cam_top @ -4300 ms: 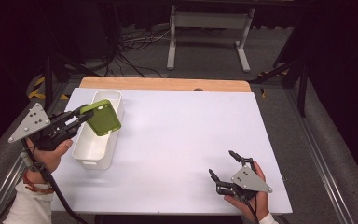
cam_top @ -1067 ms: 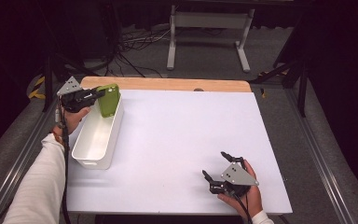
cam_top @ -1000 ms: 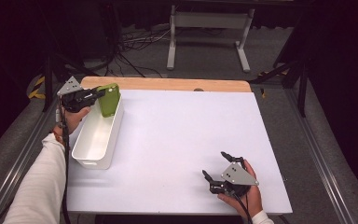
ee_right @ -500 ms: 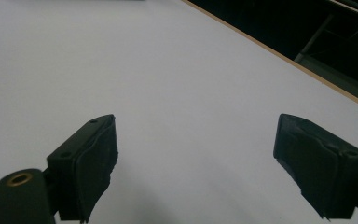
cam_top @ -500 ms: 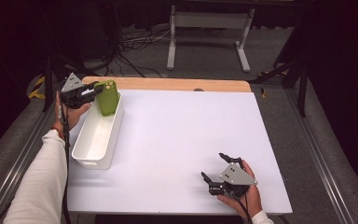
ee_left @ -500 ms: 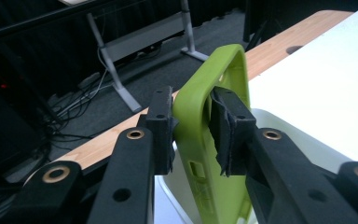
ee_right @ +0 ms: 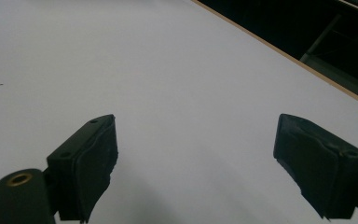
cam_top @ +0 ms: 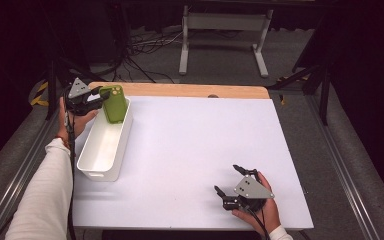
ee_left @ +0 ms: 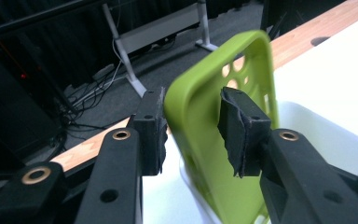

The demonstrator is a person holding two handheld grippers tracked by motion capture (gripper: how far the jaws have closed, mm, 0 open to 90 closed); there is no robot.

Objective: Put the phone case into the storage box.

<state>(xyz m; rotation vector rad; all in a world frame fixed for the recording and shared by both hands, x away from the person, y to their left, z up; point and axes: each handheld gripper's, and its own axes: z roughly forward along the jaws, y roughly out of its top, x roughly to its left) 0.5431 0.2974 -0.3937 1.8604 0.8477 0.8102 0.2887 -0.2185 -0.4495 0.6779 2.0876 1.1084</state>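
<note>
We are at the release step: the green phone case [cam_top: 114,103] stands nearly upright at the far end of the white bin [cam_top: 104,145], its lower edge down inside the bin by the far wall. In the left gripper view the case [ee_left: 214,135] sits between the jaws of our left tool [ee_left: 191,128], and those jaws have just been opening. The right-hand pad [ee_left: 237,130] looks to be touching the inside of the case, while the left-hand pad [ee_left: 153,128] is at or just off its outer edge, so we judge the clamp is loosened and the case is resting mostly on the bin. In the high view the left tool [cam_top: 97,96] reaches in from the bin's left side.

Next we would spread the jaws wider and draw the left tool back and up without dragging the case's rim along. The risk is that the case, standing on edge, tips over the bin wall onto the table [cam_top: 195,140] instead of falling flat inside.

Our right tool [cam_top: 236,181] rests near the front edge of the table, well apart from the bin, with its jaws [ee_right: 196,154] wide apart over bare white surface. Nothing on the table blocks the retreat; a wooden strip [cam_top: 180,90] runs along the far edge behind the bin.
</note>
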